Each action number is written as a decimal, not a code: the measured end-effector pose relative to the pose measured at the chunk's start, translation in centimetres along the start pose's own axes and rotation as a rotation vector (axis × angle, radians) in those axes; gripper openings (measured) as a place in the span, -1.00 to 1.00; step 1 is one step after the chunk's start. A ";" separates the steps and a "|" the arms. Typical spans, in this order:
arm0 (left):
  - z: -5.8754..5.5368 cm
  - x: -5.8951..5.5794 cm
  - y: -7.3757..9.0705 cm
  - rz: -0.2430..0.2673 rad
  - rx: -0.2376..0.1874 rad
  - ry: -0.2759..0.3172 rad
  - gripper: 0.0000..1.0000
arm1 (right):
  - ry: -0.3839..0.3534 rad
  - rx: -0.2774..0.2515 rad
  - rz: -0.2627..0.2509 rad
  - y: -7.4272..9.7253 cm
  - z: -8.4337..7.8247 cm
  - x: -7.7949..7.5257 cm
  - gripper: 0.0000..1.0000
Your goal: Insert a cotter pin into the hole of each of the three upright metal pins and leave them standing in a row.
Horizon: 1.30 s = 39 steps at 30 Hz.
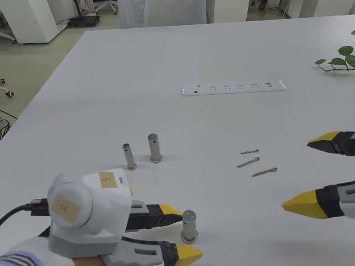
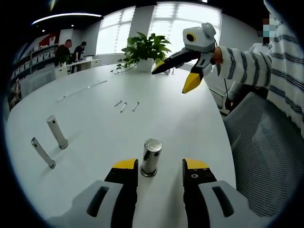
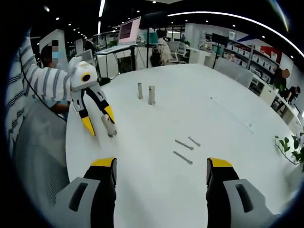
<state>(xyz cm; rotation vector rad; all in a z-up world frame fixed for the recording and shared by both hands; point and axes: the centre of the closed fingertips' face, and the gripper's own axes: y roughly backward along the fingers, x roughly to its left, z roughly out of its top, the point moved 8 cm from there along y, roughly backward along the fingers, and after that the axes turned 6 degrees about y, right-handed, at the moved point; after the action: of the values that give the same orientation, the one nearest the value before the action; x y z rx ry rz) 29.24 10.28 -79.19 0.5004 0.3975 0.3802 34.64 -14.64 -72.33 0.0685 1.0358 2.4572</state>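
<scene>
Metal pin, the nearest of three, is standing upright between the left gripper's released fingers, probably lining up to steady it. Two other pins are standing farther left. Right gripper, fingers spread and empty, is hovering right of three cotter pins lying on the white desk.

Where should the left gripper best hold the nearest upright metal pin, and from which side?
Probably its lower shaft, coming level from the person's side: the nearest pin stands upright between the jaws of the open left gripper, and a low grip leaves its top free.
</scene>
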 end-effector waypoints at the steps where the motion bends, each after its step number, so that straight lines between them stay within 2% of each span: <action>1: -0.1 0.0 0.0 0.000 -0.001 0.002 -0.27 | 0.009 0.006 0.006 -0.1 0.1 -0.1 0.57; 9: -0.2 -0.1 0.1 0.003 -0.009 0.012 -0.27 | 0.070 0.048 0.056 -1.0 0.3 -1.4 0.50; 21: -0.4 -0.2 0.3 0.008 -0.023 0.033 -0.20 | 0.149 0.123 0.152 -3.3 -0.1 -1.7 0.39; 28: -0.3 -0.4 0.6 0.017 -0.041 0.042 -0.11 | 0.177 0.158 0.191 -4.5 -0.1 -2.1 0.32; 39: -0.5 -0.5 1.0 0.029 -0.063 0.055 0.08 | 0.188 0.188 0.210 -6.1 -0.6 -2.5 0.22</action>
<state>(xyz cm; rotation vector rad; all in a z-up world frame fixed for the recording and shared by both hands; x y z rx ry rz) 28.30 11.05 -78.94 0.4356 0.4301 0.4338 39.17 -12.49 -76.63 0.0070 1.4039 2.5843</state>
